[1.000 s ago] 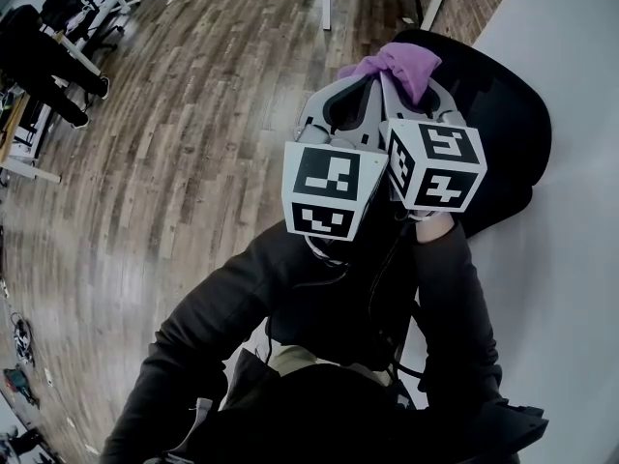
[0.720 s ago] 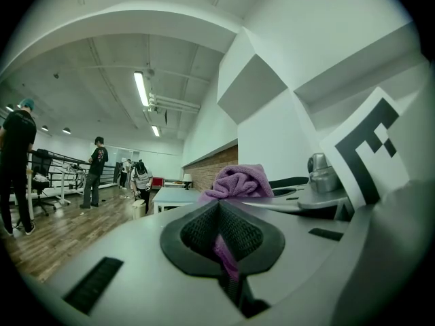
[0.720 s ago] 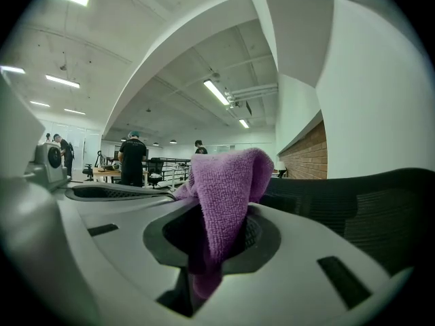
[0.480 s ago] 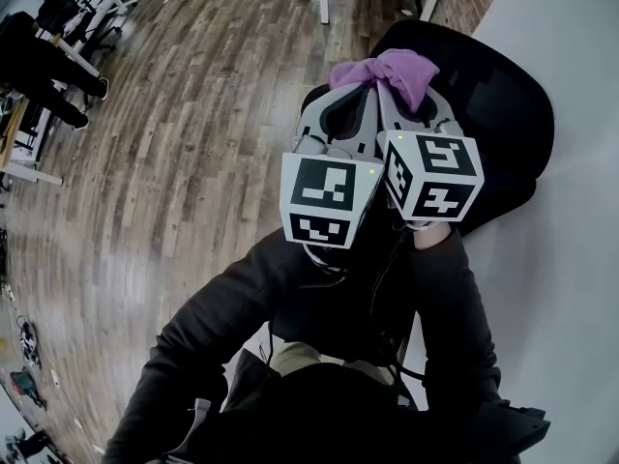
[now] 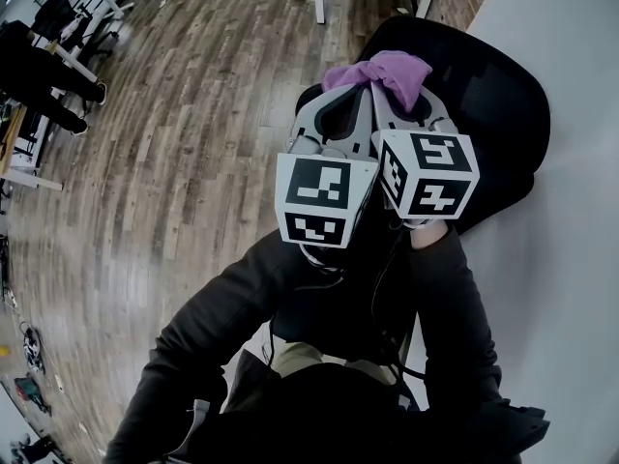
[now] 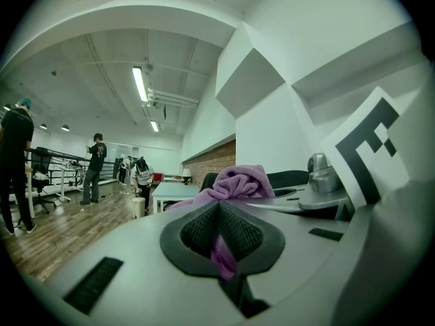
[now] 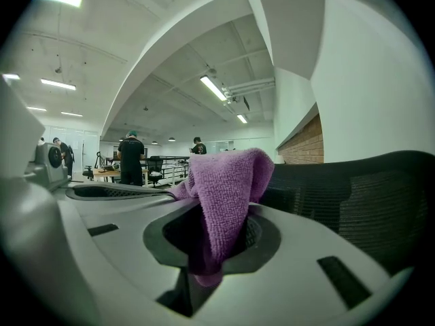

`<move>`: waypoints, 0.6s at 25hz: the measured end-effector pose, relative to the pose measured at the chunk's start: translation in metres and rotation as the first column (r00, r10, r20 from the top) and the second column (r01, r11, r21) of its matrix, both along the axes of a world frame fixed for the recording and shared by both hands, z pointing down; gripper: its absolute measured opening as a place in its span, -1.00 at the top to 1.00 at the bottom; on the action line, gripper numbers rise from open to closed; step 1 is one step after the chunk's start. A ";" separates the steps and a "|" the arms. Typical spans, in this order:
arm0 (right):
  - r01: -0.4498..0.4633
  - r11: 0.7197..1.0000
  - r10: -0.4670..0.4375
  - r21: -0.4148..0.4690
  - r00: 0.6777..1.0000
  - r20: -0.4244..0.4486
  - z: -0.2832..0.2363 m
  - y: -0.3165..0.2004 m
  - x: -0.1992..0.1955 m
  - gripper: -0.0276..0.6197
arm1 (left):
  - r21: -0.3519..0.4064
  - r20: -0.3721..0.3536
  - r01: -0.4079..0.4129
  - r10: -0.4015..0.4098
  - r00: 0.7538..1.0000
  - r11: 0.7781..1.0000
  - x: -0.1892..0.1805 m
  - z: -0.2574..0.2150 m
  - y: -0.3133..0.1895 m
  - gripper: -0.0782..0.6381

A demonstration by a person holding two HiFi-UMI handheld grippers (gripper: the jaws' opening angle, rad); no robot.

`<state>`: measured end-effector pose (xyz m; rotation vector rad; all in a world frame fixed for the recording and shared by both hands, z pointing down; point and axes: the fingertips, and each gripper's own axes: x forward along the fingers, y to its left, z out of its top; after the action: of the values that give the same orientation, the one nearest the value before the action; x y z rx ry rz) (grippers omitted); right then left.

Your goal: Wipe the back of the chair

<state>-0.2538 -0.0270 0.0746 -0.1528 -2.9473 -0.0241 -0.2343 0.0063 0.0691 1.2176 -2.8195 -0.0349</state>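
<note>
The 2 grippers sit side by side, and each is clamped on the same purple cloth (image 5: 387, 69). The left gripper (image 5: 360, 90) pinches only a thin fold, while the right gripper (image 5: 385, 93) bites a thick wad that drapes over its tips. Sharing 1 cloth this way likely keeps it bunched as a pad for wiping. The chair back (image 5: 488, 95) lies just beyond the tips and to the right gripper's right.

The head view shows the whole black chair back, but not the bite of the jaws. The right gripper view shows the chair's mesh close beside the cloth (contact cannot be told). The left gripper view catches only a sliver of the chair behind the cloth.
</note>
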 end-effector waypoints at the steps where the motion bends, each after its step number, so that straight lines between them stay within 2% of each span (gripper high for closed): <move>1: -0.006 1.000 0.006 0.000 1.000 -0.002 0.001 -0.003 0.001 0.70 | -0.003 -0.004 -0.006 0.006 1.000 1.000 0.000 0.001 -0.003 0.76; 15: -0.093 0.996 0.093 0.001 0.995 -0.026 0.014 -0.064 0.024 0.70 | -0.025 -0.026 -0.095 0.094 0.995 0.995 0.020 0.013 -0.063 0.76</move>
<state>-0.2294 -0.0914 0.0888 -0.0157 -2.9245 -0.0085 -0.2139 -0.0565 0.0822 1.3342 -2.7290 -0.0081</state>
